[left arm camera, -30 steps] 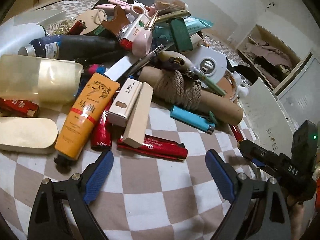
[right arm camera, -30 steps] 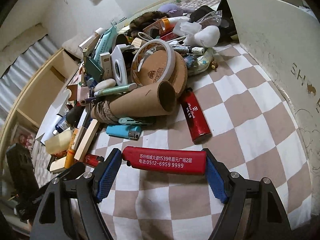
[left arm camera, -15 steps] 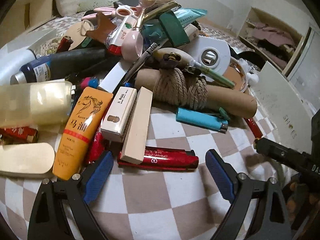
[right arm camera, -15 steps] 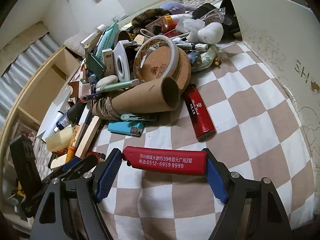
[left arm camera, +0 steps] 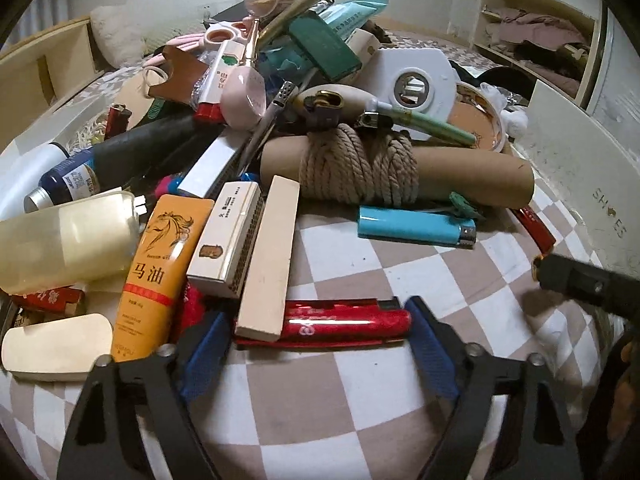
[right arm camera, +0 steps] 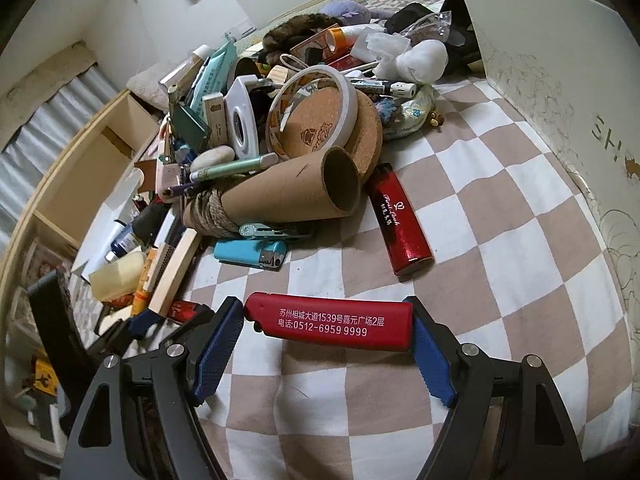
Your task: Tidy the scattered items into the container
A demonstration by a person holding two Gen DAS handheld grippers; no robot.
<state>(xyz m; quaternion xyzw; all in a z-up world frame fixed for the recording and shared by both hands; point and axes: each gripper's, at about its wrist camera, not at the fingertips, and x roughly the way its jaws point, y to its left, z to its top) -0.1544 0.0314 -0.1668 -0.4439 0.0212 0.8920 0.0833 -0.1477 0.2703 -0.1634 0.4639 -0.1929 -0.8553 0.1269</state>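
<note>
A pile of small items lies on a checked cloth. My left gripper [left arm camera: 316, 344] is open, its blue pads either side of a shiny red lighter [left arm camera: 344, 322] at the pile's near edge; a pale wooden block [left arm camera: 270, 256] lies across the lighter's left end. My right gripper [right arm camera: 326, 344] is shut on a matte red lighter [right arm camera: 330, 322] with white print, held end to end just above the cloth. The white container [right arm camera: 560, 80] stands to the right. The left gripper's fingers [right arm camera: 140, 322] show at the left in the right wrist view.
The pile holds a cardboard tube wound with rope [left arm camera: 396, 168], a blue lighter [left arm camera: 416, 230], an orange tube [left arm camera: 160, 264], a pale bottle [left arm camera: 64, 244], a tape roll [right arm camera: 312, 112] and another red lighter [right arm camera: 400, 220]. Wooden shelves [right arm camera: 80, 176] stand behind.
My left gripper has moved forward to the pile until its open fingers straddle the shiny red lighter. My right gripper keeps its hold on the printed red lighter and has barely moved.
</note>
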